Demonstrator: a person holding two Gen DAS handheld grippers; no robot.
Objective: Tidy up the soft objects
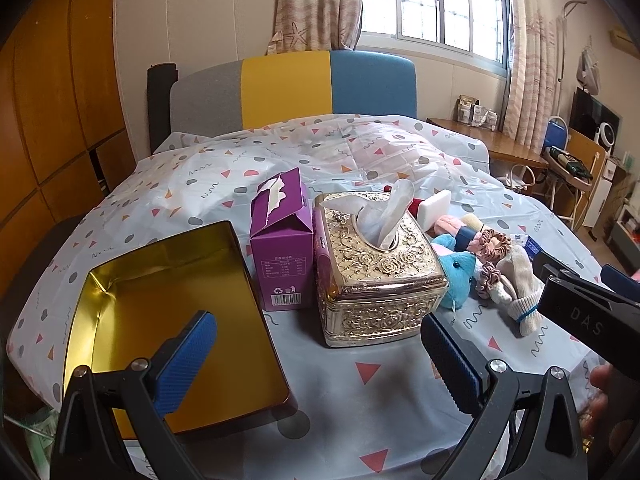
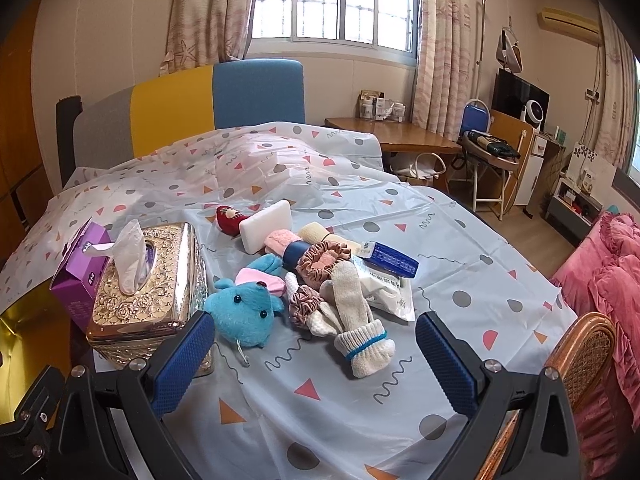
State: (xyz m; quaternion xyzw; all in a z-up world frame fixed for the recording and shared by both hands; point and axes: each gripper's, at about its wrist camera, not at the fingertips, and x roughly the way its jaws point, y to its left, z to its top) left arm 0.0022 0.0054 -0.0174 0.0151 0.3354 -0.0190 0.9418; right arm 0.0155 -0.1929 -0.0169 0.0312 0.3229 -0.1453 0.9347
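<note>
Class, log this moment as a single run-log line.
left hand-held gripper open, empty | right hand-held gripper open, empty | soft toys unsorted | gold tin empty

- "DAS" in raised letters on black gripper body (image 1: 586,320), right of left jaws.
- Purple box (image 1: 282,268) ahead of left jaws: barcode, recycling symbols; table print too small to read.

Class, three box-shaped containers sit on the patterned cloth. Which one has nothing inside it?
The gold rectangular tin, lidless with a bare interior. The ornate gold tissue box and the torn purple cardboard box both show tissue.
</note>
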